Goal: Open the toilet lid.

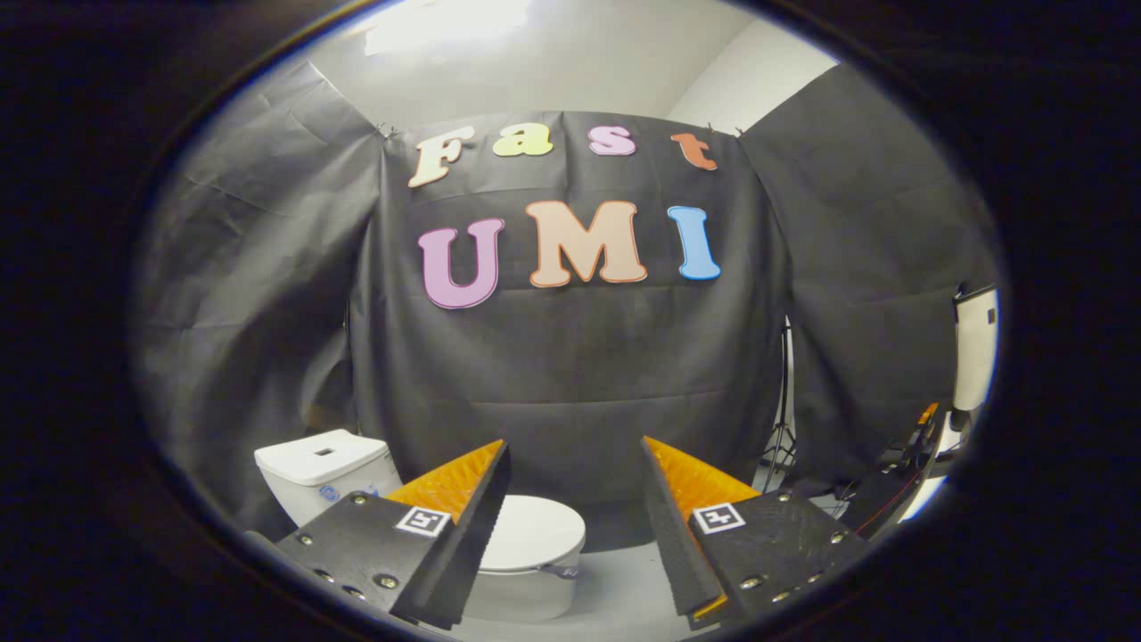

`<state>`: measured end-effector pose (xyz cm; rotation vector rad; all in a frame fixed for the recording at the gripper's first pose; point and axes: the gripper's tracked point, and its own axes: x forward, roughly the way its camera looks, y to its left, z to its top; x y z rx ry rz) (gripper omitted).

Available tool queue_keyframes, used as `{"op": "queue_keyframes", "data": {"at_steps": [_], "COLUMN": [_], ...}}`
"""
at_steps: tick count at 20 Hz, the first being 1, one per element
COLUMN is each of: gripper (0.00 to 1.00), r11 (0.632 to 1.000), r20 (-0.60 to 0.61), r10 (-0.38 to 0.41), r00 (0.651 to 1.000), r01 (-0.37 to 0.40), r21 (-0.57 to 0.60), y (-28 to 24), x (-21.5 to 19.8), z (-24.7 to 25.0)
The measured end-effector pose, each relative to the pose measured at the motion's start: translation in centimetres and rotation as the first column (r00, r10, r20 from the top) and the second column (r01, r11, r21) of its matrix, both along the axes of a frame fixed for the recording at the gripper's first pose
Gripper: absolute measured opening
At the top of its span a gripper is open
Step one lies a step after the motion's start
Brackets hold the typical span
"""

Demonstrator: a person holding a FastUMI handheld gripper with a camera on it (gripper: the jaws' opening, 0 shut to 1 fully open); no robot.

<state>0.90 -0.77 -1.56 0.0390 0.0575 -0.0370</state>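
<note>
White porcelain is what catches my eye: the toilet [526,571] sits low on the floor [615,588] against the black cloth wall, its tank [325,473] off to the left. The toilet lid [535,532] lies flat and closed, partly behind the left finger and reaching into the gap. The tongs [575,526] hang above it, spread wide, gripping nothing. To my mind this is just the approach; next they must drop down and forward to the lid's front lip, catch under it, and swing it up toward the tank
</note>
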Motion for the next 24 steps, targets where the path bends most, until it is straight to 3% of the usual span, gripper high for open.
{"op": "queue_keyframes", "data": {"at_steps": [7, 18, 21, 24], "gripper": [0.84, 0.88, 0.88, 0.88], "r11": [0.998, 0.954, 0.943, 0.931], "r20": [-0.031, -0.245, -0.293, -0.292], "r10": [-0.042, -0.219, -0.225, -0.202], "r00": [0.999, 0.945, 0.929, 0.935], "r01": [0.044, 0.259, 0.283, 0.275], "r21": [0.034, 0.147, 0.173, 0.238], "y": [-1.3, -6.6, -7.1, -7.2], "x": [0.3, 0.1, 0.1, 0.4], "z": [-1.3, -7.9, -10.1, -11.4]}}
